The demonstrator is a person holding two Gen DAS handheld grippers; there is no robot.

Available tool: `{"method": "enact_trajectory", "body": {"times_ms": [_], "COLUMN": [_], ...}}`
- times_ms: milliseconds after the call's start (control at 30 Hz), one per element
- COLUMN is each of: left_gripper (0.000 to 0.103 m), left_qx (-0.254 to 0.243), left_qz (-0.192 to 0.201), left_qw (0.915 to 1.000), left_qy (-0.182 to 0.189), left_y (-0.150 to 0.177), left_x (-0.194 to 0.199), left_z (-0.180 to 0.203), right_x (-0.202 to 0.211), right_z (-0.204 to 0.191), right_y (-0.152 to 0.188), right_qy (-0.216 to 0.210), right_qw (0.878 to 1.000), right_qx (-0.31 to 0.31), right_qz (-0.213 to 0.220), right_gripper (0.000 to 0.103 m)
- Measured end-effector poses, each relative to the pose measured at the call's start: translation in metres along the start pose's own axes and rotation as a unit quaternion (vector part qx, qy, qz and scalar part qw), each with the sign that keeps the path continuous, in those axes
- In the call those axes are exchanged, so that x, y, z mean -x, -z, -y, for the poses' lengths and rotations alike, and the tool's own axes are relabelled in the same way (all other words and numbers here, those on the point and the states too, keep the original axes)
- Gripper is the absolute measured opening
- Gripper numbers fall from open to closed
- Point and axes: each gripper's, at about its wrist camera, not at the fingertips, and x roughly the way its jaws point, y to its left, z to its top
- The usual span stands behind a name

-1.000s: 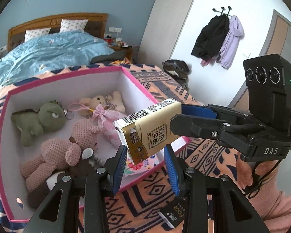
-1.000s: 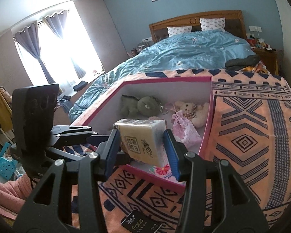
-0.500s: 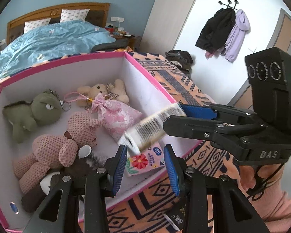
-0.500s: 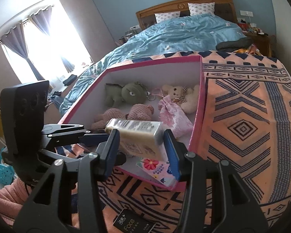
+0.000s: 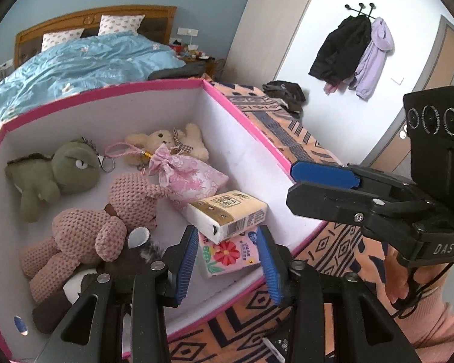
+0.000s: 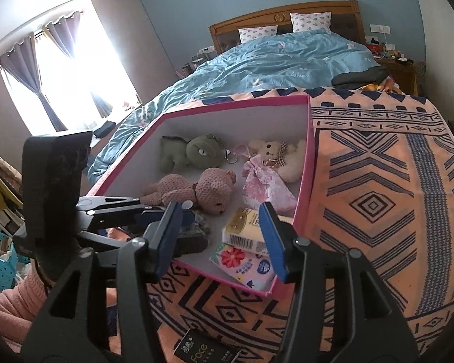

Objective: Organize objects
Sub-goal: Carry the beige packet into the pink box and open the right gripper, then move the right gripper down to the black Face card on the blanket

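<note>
Beige tissue pack [image 5: 227,215] lies in the pink-rimmed box [image 5: 245,118] on the floral tissue pack [image 5: 227,254]; light, squashy, best pinched across its flat sides. Right gripper [image 6: 224,239], jaws just widened, and left gripper [image 5: 227,260] both released, empty

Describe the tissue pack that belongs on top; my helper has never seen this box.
Find the pink-rimmed box on the patterned blanket. In its near corner, the beige tissue pack lies atop the flowered tissue pack. It alone is plain beige with a barcode, no flower.
</note>
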Motion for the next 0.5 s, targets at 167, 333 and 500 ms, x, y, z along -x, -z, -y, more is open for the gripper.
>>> {"method": "enact_trajectory", "body": {"times_ms": [167,333,500], "left_gripper": [0.053,0.060,0.063], "left_qx": [-0.012,-0.022,-0.037], "left_qz": [0.026,0.050,0.074], "left_qw": [0.9995,0.9982,0.9951], "left_qy": [-0.013,-0.023,-0.055], "left_y": [0.005,0.012,0.017], "left_x": [0.013,0.029,0.042], "left_z": [0.008,0.019,0.030], "right_x": [0.008,0.020,0.027], "right_z": [-0.003,-0.008,-0.011], "right_y": [0.008,0.016,0.025], "right_qy": [-0.012,-0.023,-0.030], "right_qw": [1.000,0.999,0.999], "right_qx": [0.006,0.014,0.017], "right_qz": [0.007,0.017,0.022], "right_gripper": [0.055,0.055,0.055]}}
